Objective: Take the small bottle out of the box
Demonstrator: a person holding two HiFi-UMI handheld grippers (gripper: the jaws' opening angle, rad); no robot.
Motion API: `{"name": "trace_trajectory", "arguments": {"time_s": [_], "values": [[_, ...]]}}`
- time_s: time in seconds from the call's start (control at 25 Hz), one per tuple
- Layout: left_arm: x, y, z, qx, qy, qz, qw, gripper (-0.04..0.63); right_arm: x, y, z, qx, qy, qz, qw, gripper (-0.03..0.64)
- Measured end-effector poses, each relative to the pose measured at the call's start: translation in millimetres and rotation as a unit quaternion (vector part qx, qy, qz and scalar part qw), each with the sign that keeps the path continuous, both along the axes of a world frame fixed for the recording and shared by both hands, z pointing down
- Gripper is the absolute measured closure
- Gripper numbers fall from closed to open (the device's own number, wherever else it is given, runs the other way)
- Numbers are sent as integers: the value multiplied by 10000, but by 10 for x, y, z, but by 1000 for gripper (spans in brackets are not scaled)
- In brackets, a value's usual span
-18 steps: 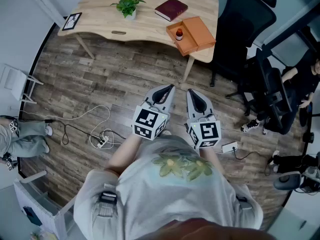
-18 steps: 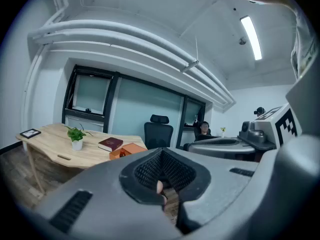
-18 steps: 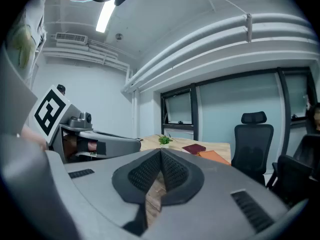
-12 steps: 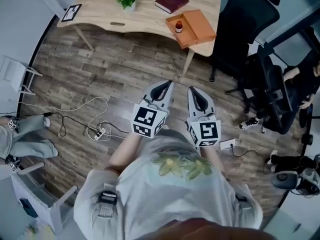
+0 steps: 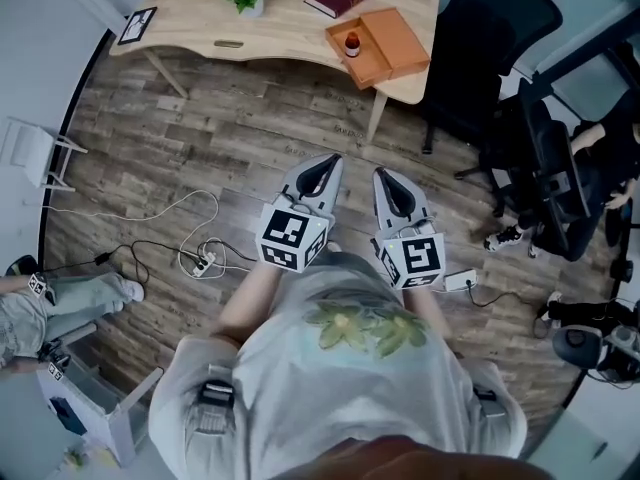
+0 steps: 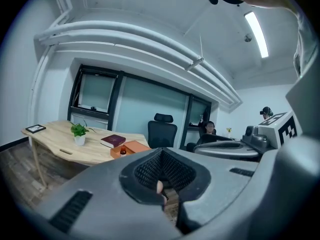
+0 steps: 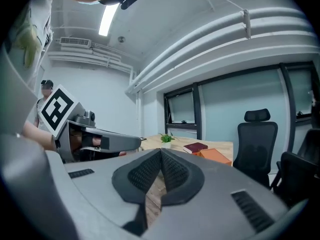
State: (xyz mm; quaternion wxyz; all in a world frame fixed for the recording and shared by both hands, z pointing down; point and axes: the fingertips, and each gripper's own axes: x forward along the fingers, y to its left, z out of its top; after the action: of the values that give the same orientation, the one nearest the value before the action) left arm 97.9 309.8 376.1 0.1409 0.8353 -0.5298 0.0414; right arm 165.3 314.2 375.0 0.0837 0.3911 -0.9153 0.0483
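Step in hand: the approach, judged not yet within reach. The left claw (image 5: 326, 161) and right claw (image 5: 384, 175) are both closed on nothing, jaws together, held side by side over the wood-plank floor. Small brown bottle (image 5: 352, 44): upright, long axis vertical, cap upward, inside the shallow orange open box (image 5: 392, 38) on the pale wooden counter (image 5: 280, 23), well ahead of both claws and roughly in line between them. Next move, as judged: carry one claw forward to the box, part its jaws, and lower them either side of the bottle.
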Motion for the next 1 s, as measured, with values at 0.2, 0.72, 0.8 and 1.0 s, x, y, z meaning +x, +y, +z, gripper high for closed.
{"name": "trace_trajectory", "arguments": {"time_s": [0.2, 0.72, 0.8, 1.0], "values": [[49, -213, -28, 90, -46, 150, 9998, 591, -31, -143, 17, 5, 61, -134, 9999, 609], [-276, -1125, -74, 229, -21, 192, 9996, 591, -292, -1048, -54, 208, 222, -60, 9995, 608], [-341, -1299, -96, 240, -12, 220, 9995, 592, -352, -1235, -72, 216, 258, -20, 9994, 607], [-542, -1706, -73, 196, -6, 190, 9996, 591, -518, -1662, -32, 172, 390, 30, 9991, 607]]}}
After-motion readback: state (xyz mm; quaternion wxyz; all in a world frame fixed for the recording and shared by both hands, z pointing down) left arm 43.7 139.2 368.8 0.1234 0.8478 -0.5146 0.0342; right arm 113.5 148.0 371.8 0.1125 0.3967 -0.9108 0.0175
